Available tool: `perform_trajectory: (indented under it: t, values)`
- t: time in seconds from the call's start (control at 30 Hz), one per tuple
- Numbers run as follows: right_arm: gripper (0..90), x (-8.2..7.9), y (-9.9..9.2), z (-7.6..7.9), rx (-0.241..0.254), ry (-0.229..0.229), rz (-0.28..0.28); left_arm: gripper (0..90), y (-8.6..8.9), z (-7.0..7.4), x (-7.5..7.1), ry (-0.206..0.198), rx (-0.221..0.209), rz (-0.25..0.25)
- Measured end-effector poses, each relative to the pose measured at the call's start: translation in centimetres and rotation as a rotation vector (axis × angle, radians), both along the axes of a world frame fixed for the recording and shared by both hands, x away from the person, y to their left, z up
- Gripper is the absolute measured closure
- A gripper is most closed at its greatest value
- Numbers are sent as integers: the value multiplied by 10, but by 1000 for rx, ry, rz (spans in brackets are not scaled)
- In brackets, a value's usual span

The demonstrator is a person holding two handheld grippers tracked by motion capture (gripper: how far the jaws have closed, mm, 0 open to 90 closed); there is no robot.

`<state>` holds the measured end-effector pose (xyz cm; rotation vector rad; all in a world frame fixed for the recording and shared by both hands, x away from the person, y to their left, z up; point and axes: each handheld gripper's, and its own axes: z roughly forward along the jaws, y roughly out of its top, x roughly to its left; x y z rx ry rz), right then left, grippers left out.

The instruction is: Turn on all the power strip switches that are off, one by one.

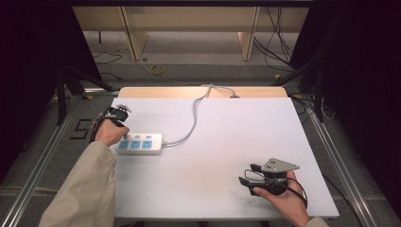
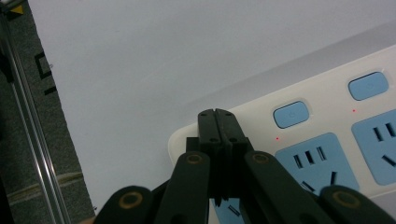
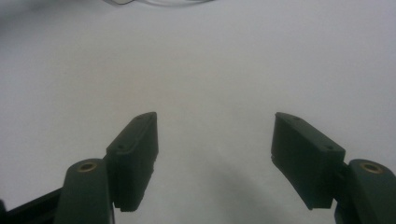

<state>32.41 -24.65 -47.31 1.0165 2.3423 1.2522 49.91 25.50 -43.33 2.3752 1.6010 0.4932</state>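
Observation:
A white power strip (image 1: 139,143) with blue sockets and blue switches lies near the table's left edge. Its white cord (image 1: 194,118) runs to the far edge. My left gripper (image 1: 116,116) hangs over the strip's left end, jaws shut with nothing between them. In the left gripper view its tips (image 2: 218,114) sit over the strip (image 2: 327,121) just left of the first blue switch (image 2: 291,114); whether they touch it I cannot tell. My right gripper (image 1: 247,173) rests low at the near right, open and empty, with bare table between its jaws (image 3: 215,135).
The white table top (image 1: 246,127) stretches between the two hands. Metal frame rails (image 1: 42,156) run along both sides. Wooden furniture legs (image 1: 135,42) and loose cables (image 1: 276,47) lie on the floor beyond the far edge.

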Motion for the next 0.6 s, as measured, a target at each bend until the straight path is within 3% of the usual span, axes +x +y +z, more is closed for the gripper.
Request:
perform_trajectory:
  t: [0.6]
  values:
    - [327, 0, 0, 0, -2, 0, 1, 899, -1, -2, 1, 16, 0, -10]
